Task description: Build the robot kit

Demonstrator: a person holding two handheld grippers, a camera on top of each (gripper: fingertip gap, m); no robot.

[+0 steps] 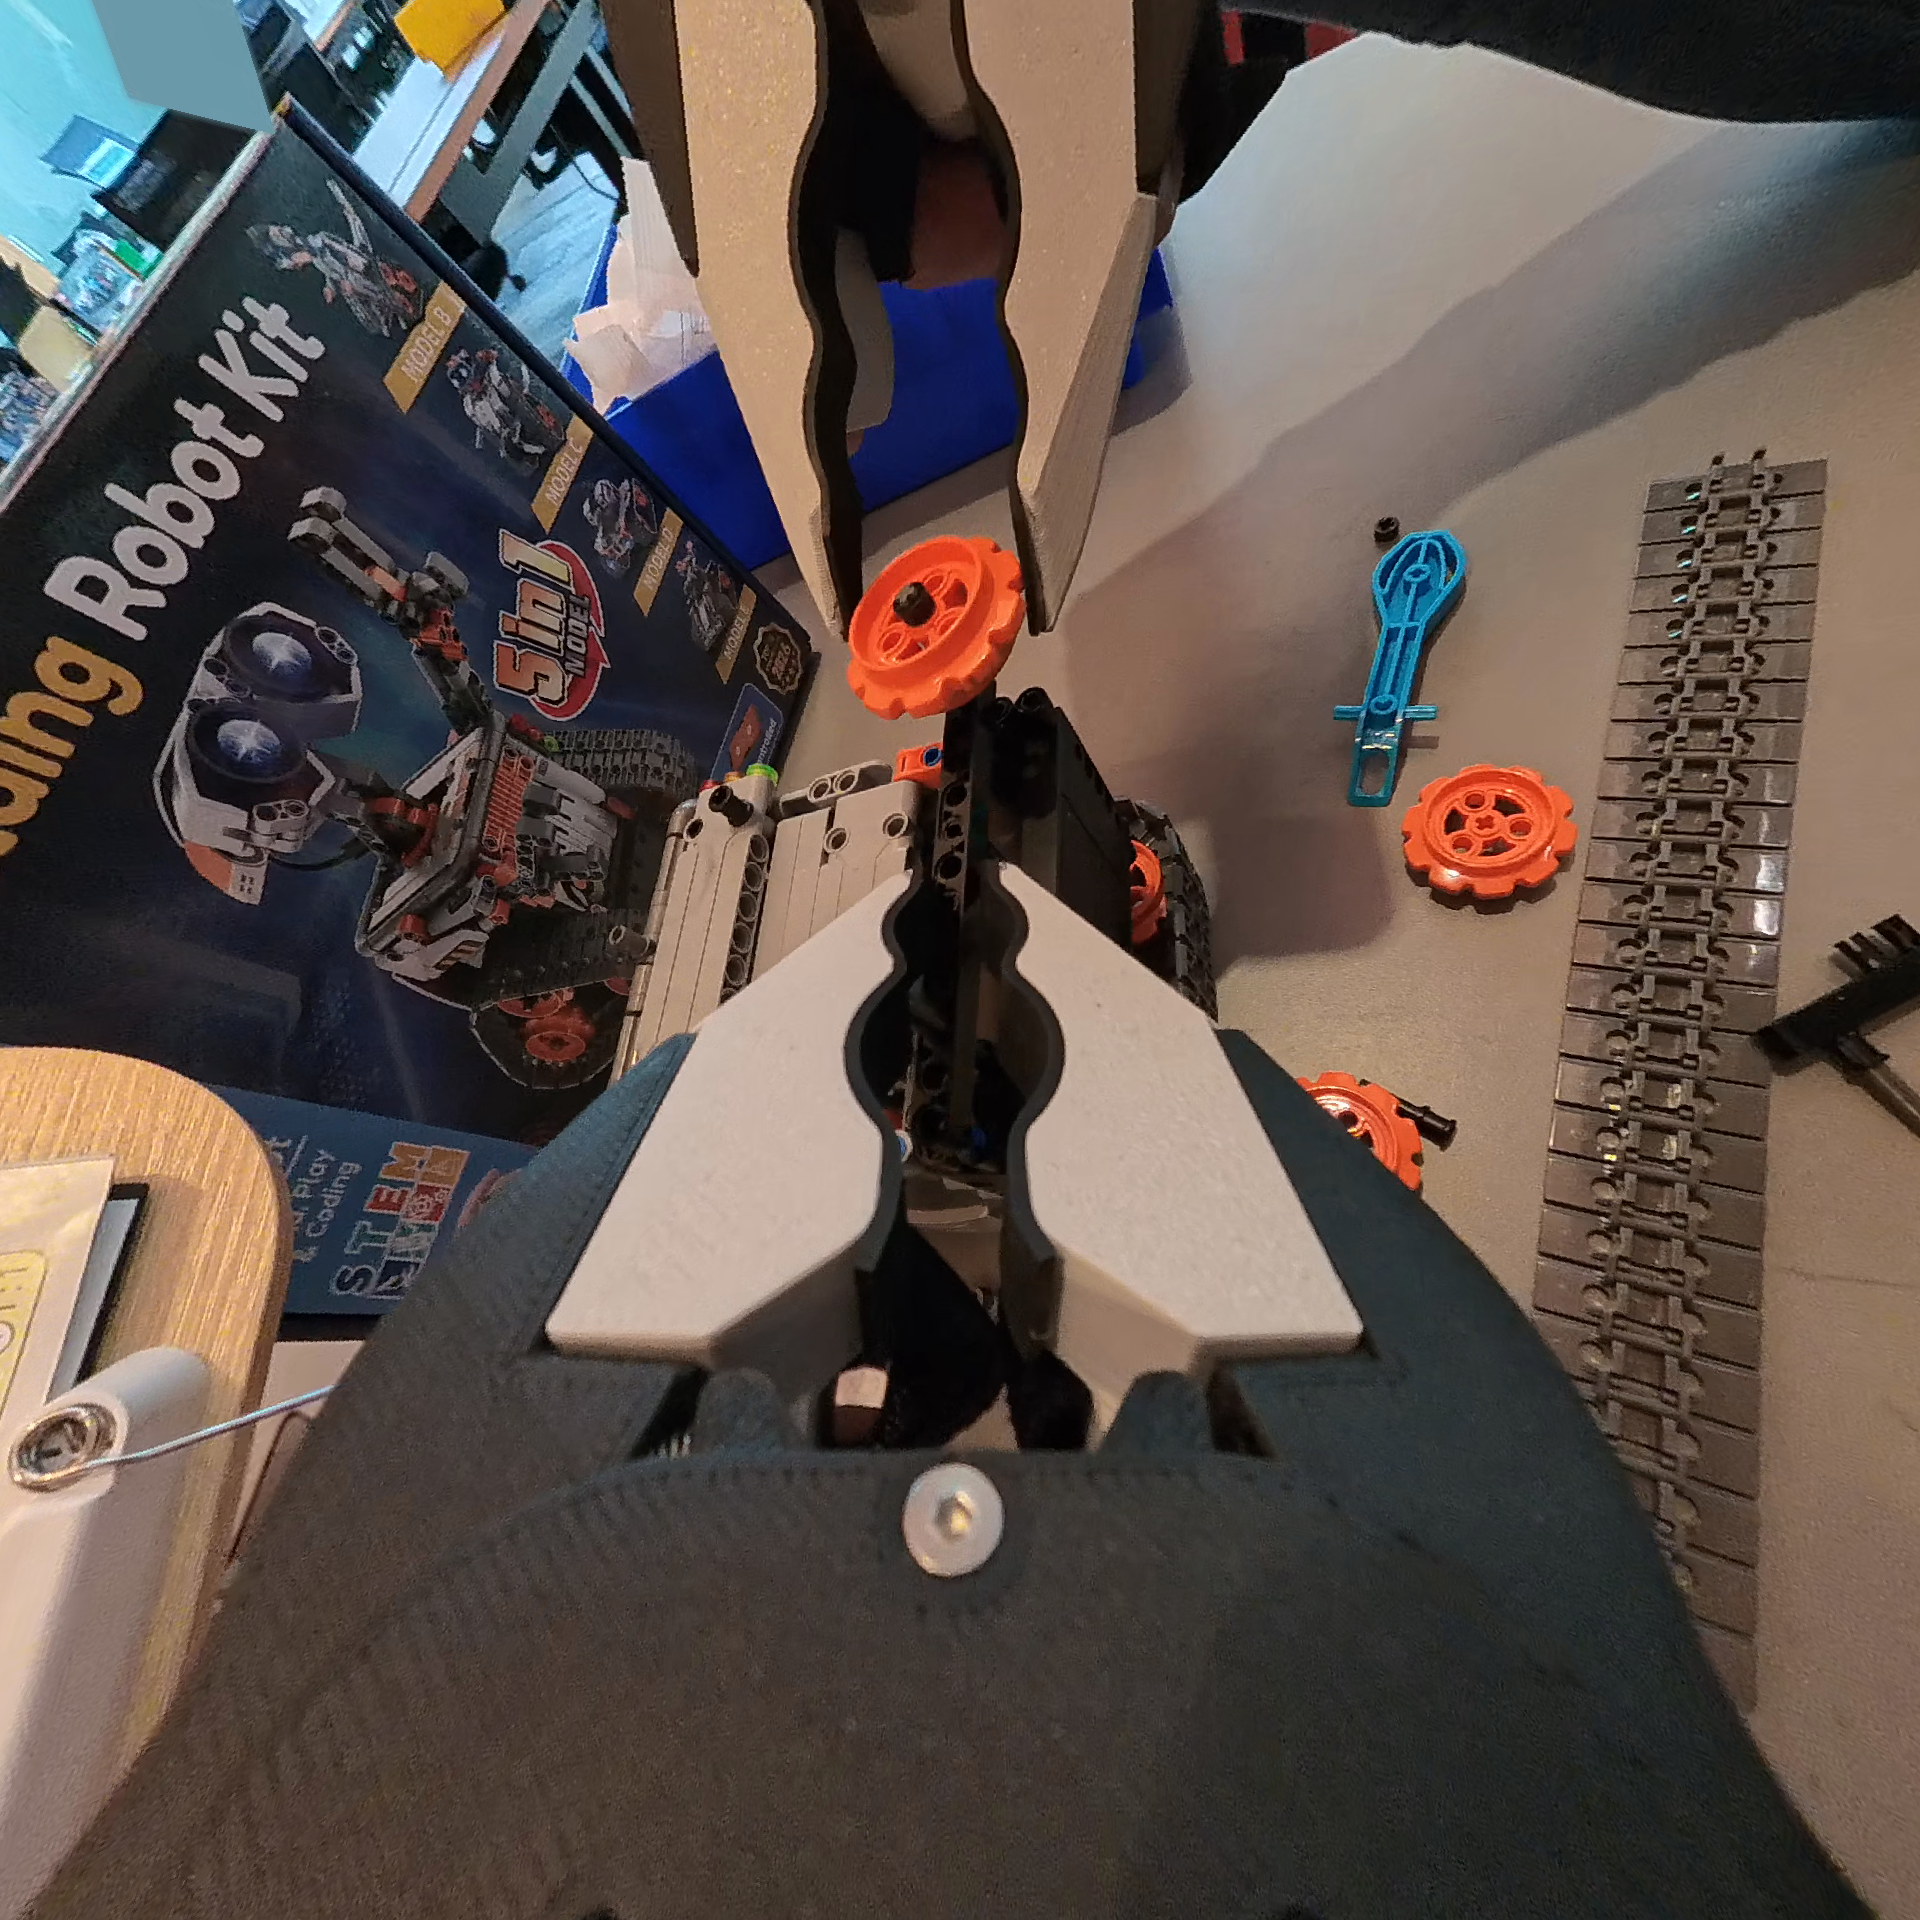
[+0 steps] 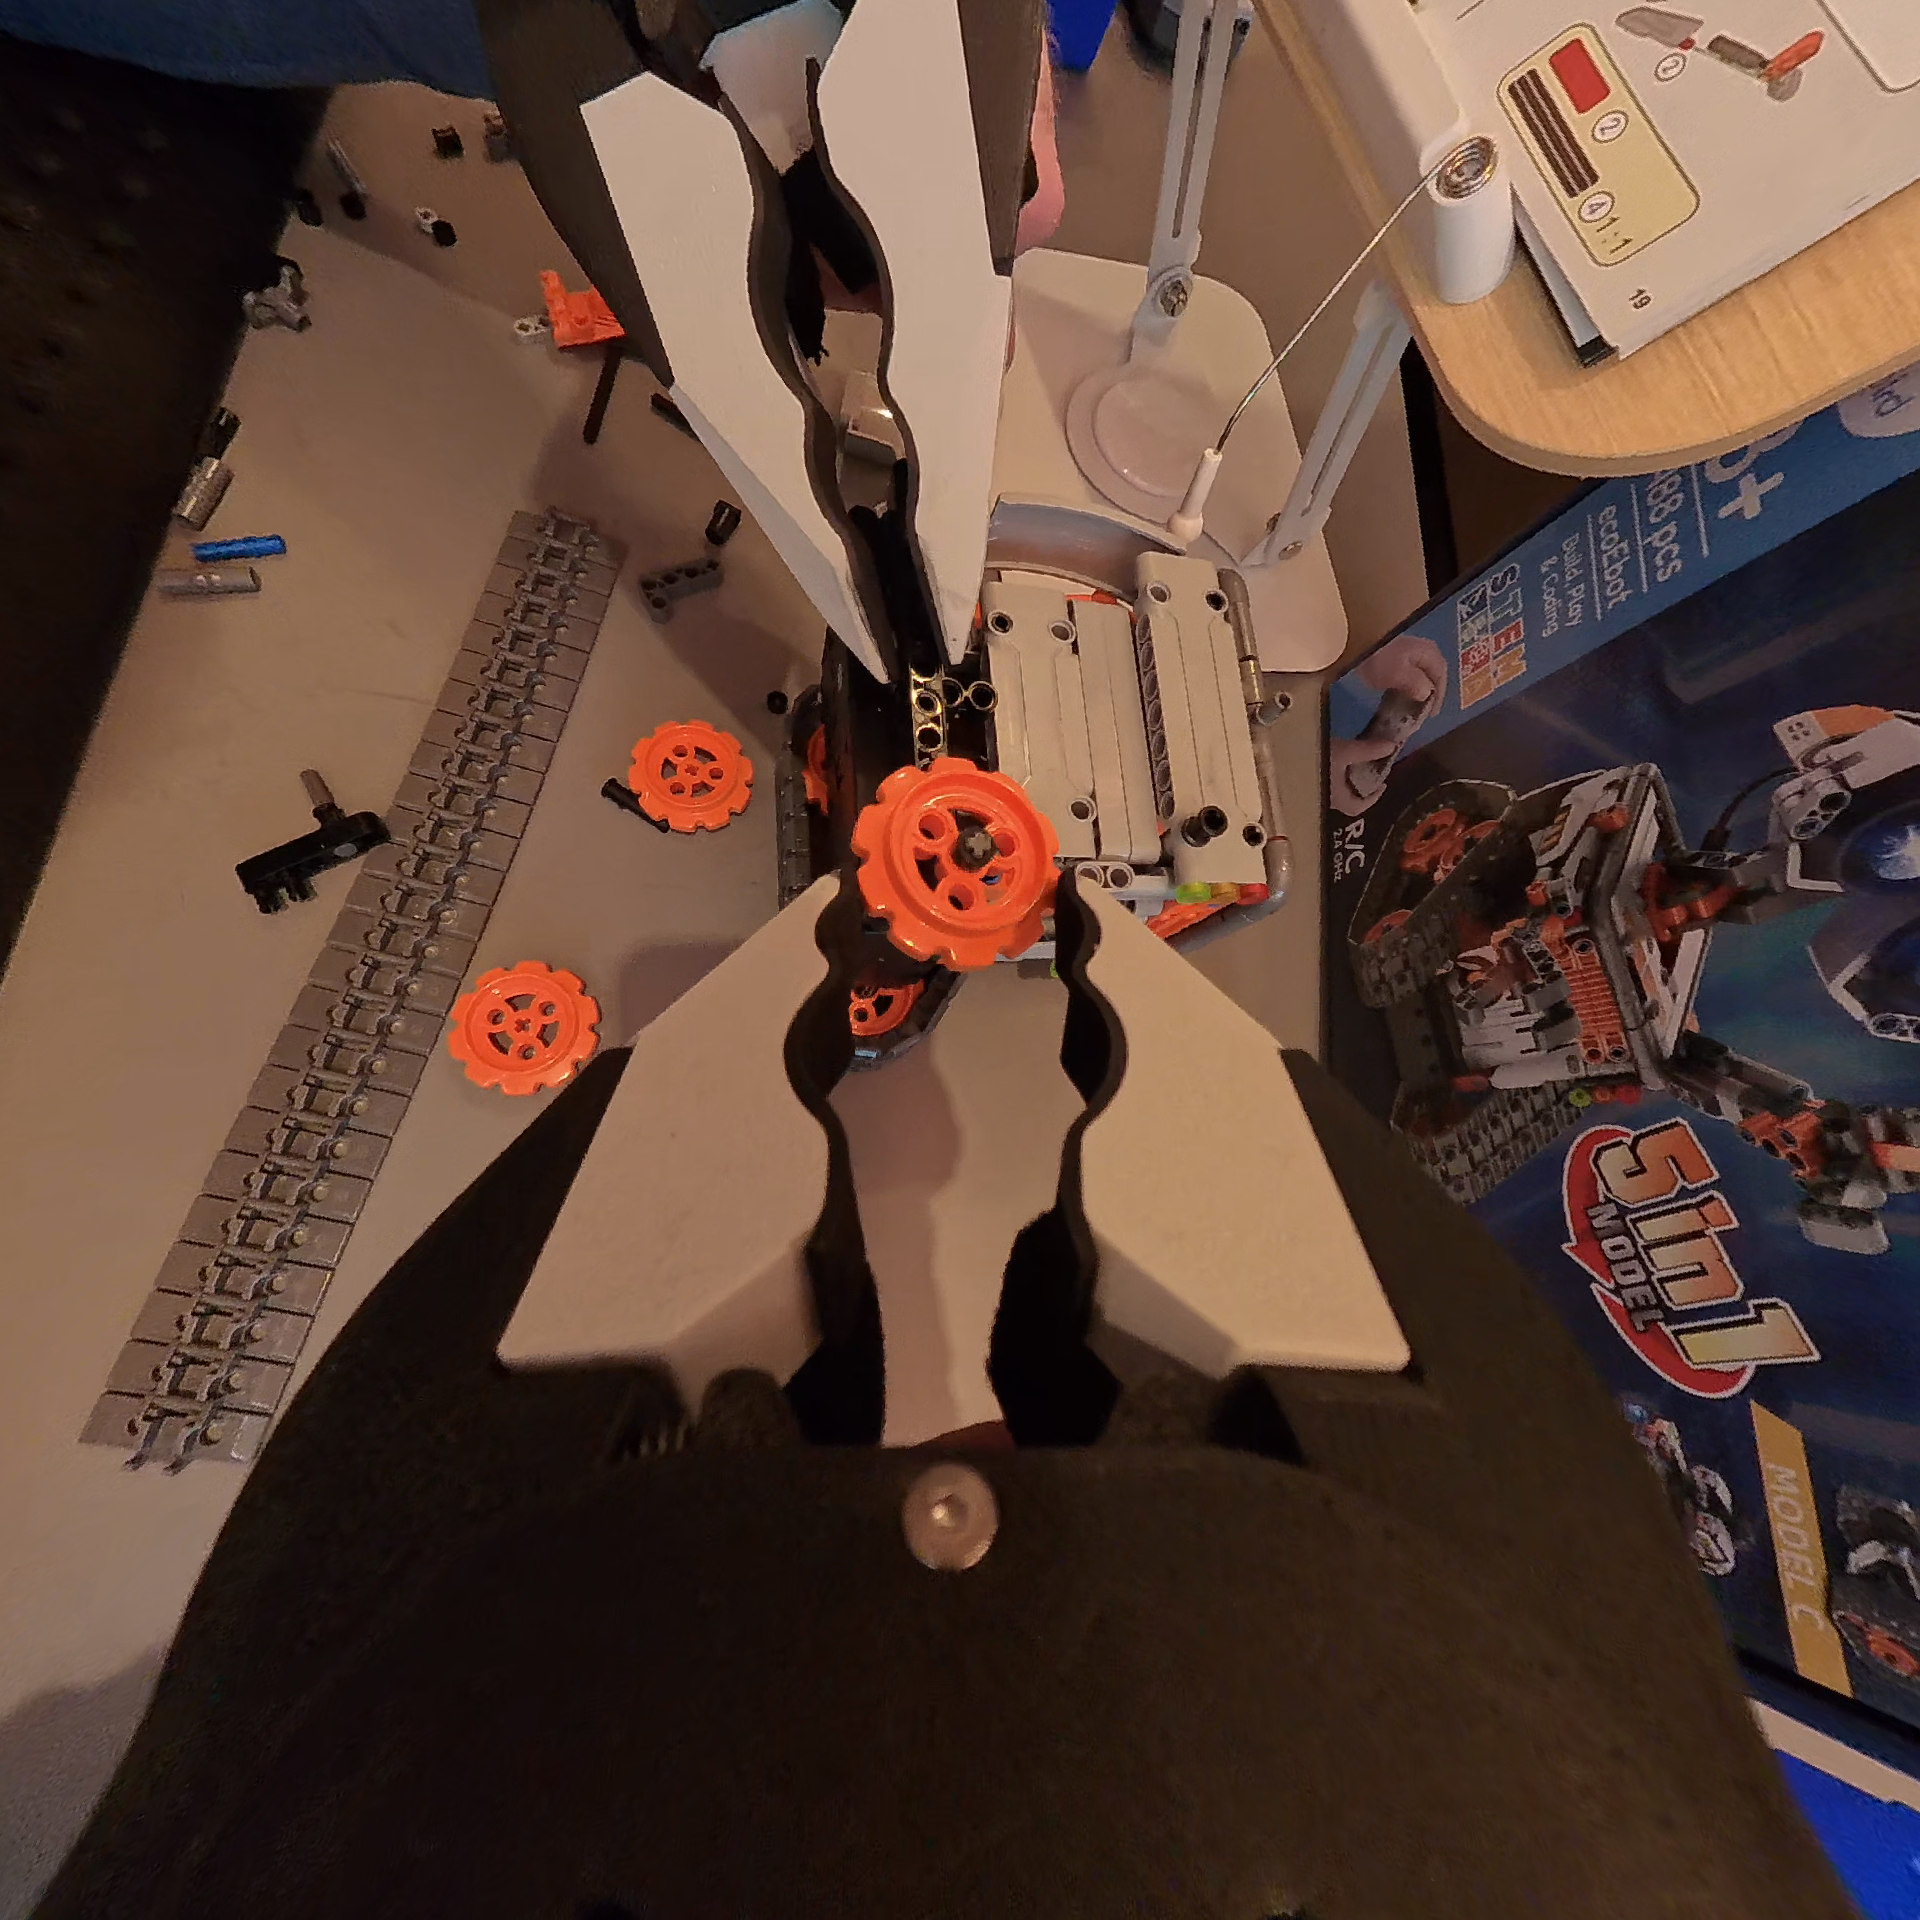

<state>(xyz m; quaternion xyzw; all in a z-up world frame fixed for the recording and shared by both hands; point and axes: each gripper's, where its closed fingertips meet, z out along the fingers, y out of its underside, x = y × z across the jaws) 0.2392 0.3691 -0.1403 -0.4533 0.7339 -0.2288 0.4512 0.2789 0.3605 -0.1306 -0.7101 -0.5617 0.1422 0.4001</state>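
Note:
A partly built grey and black brick model stands on the table; it also shows in the right wrist view. My left gripper is shut on the model's upright black beam frame. It enters the right wrist view from the top. My right gripper is shut on an orange toothed wheel that sits on a black axle at the top of that frame. In the left wrist view it comes down from above with a fingertip on each side of the wheel.
A long grey track strip lies flat. Two loose orange wheels, a blue tool and a black part lie nearby. The kit box, a blue bin and a wooden booklet stand border the model. Tip to tip, the grippers are about 5 cm apart.

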